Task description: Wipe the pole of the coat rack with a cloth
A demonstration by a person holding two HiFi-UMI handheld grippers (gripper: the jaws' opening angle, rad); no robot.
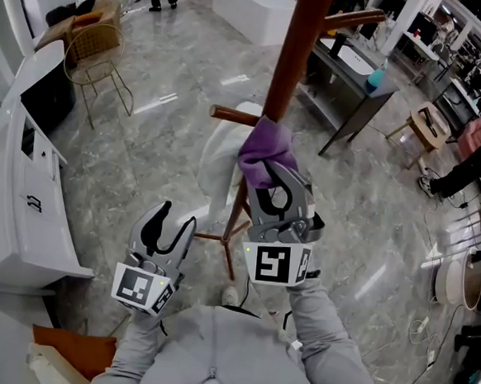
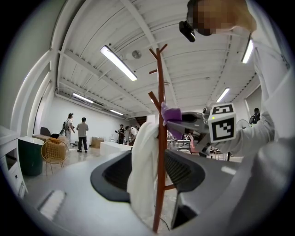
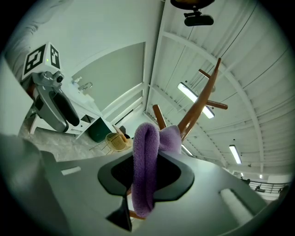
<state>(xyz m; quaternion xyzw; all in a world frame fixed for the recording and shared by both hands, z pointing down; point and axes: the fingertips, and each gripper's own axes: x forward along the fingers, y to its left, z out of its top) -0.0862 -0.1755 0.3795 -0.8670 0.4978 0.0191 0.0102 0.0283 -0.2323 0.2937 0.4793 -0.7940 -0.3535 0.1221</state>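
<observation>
The brown wooden pole of the coat rack rises in the middle of the head view, with a white garment hanging from a peg. My right gripper is shut on a purple cloth, which is pressed against the pole just beside that peg. In the right gripper view the cloth is folded between the jaws, and the pole slants behind it. My left gripper hangs lower and to the left, open and holding nothing. Its own view looks past the jaws at the pole and garment.
A white cabinet stands at the left, with a wicker chair behind it. A dark table and a wooden stool are at the right, near a seated person. The rack's feet spread on the marble floor.
</observation>
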